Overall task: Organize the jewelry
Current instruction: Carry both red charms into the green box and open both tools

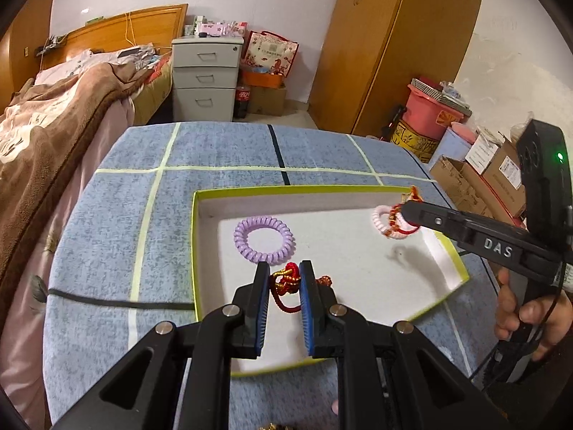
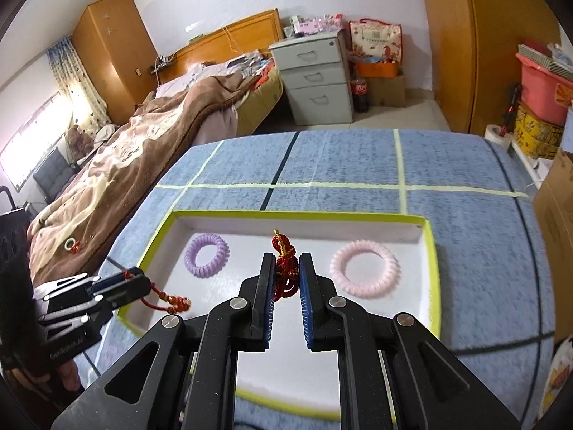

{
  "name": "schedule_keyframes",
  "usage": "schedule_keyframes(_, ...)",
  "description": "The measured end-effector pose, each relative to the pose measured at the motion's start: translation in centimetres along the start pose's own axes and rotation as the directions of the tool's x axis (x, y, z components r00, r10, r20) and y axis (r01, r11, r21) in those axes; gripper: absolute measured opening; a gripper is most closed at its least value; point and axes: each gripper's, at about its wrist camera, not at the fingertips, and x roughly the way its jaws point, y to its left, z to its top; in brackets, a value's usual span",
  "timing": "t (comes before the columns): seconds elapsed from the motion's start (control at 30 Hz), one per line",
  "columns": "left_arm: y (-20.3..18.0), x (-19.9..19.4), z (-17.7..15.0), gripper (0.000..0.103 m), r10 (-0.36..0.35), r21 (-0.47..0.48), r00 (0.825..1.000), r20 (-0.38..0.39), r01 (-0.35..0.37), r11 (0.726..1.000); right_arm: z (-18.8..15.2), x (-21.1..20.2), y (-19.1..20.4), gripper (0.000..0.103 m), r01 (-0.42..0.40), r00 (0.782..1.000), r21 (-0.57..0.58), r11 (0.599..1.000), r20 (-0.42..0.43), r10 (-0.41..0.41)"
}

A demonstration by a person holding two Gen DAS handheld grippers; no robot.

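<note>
A: Going left to right, what is already put away?

B: Inside the shallow white cardboard tray with the lime-green rim (image 2: 431,251), on the counter under its blue cloth with pale tape lines (image 2: 340,165), a lilac spiral-coil plastic bracelet (image 2: 207,255) lies flat at about ten o'clock. A pale pink coil bracelet (image 2: 365,268) of the same springy, ridged make lies at about two o'clock. Those two look settled.

A: And the tools?

B: The left tool (image 1: 284,286) is clenched on a red braided cord charm with gold beads (image 1: 286,281), held over the tray's near left part. The right tool (image 2: 286,279) is clamped on a second red-and-gold knotted cord piece (image 2: 284,265), held above the tray's middle, between the two coils.

A: So how far along is it?

B: I'd judge past halfway: two pieces rest in the tray and two hang in the grips, not yet laid down. Being soft cord, limp and tasselled, they may snag on the ribbed blue pads (image 2: 306,304). One more small ring with a red tassel (image 2: 71,245) lies on the brown fleece blanket (image 2: 150,143) of the bed at nine o'clock, apparently left to fetch.
</note>
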Motion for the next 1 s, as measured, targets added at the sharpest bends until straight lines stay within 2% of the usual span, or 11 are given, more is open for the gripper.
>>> schedule_keyframes(0.37,1.2,2.6,0.3,0.017,0.015,-0.031,0.999,-0.051,-0.016,0.999,1.5,4.4,-0.6,0.013,-0.042,0.996,0.027,0.999,-0.081,0.044)
schedule_keyframes(0.77,1.9,3.8,0.1,0.019,0.005,-0.045,0.997,-0.075,-0.008,0.999,1.0,5.9,-0.5,0.014,-0.003,0.993,-0.004,1.000,-0.117,0.003)
schedule_keyframes(0.9,1.7,3.9,0.1,0.027,-0.003,-0.039,0.997,-0.073,0.000,0.999,1.1,5.9,-0.4,0.019,0.009,0.994,-0.012,1.000,-0.110,-0.010)
schedule_keyframes(0.97,1.6,3.8,0.1,0.032,-0.002,-0.039,0.998,-0.068,-0.001,0.999,1.0,5.9,-0.5,0.027,0.010,0.994,-0.011,1.000,-0.106,-0.011)
schedule_keyframes(1.0,1.6,3.7,0.2,0.036,-0.002,-0.040,0.998,-0.063,-0.001,0.999,1.0,5.8,-0.6,0.037,0.015,0.995,-0.010,1.000,-0.102,-0.016)
